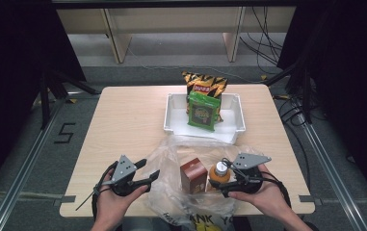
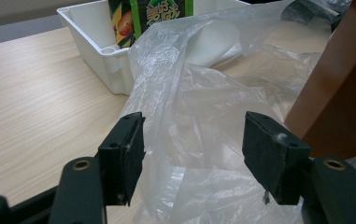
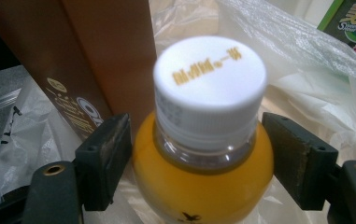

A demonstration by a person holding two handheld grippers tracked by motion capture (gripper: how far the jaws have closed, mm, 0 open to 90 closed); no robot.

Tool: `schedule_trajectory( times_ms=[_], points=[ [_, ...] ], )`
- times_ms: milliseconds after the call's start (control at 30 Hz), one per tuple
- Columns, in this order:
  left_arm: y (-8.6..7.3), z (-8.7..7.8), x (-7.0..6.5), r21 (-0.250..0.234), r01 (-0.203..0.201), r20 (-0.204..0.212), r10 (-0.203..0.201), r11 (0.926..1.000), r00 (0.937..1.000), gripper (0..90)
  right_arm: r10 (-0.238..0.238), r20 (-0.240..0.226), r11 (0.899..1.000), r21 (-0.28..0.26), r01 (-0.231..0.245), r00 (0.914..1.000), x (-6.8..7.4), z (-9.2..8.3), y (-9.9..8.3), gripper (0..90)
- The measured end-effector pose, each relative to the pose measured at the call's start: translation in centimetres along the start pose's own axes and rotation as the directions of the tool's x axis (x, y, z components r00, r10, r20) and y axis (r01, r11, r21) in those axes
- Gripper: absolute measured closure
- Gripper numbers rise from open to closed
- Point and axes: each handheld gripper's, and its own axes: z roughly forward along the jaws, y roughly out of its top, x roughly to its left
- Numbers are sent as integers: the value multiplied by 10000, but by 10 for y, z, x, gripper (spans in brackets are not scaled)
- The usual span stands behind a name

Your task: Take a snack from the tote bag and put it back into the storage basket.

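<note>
Right gripper view has the orange juice bottle (image 3: pixel 203 154) standing upright, white cap (image 3: pixel 210 79) pointing straight up, long axis vertical, inside the clear plastic bag (image 1: pixel 190 192) right beside a brown carton (image 1: pixel 192 175). Right gripper (image 3: pixel 196 158) jaws sit either side of its shoulder, spread, not quite pressing. Left gripper (image 2: pixel 192 158) jaws are apart around bag film.

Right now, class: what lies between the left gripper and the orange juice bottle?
In the high view, clear plastic bag film and a brown carton stand between the left gripper and the orange juice bottle.
</note>
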Motion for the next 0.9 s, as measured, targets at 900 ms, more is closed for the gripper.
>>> schedule_trajectory(
  times_ms=[900],
  points=[
    [-3,1,0,34,13,94,-14,10000,10000,383,-264,196,9996,101,262,9995,-3,15,-18,267]
  ],
)
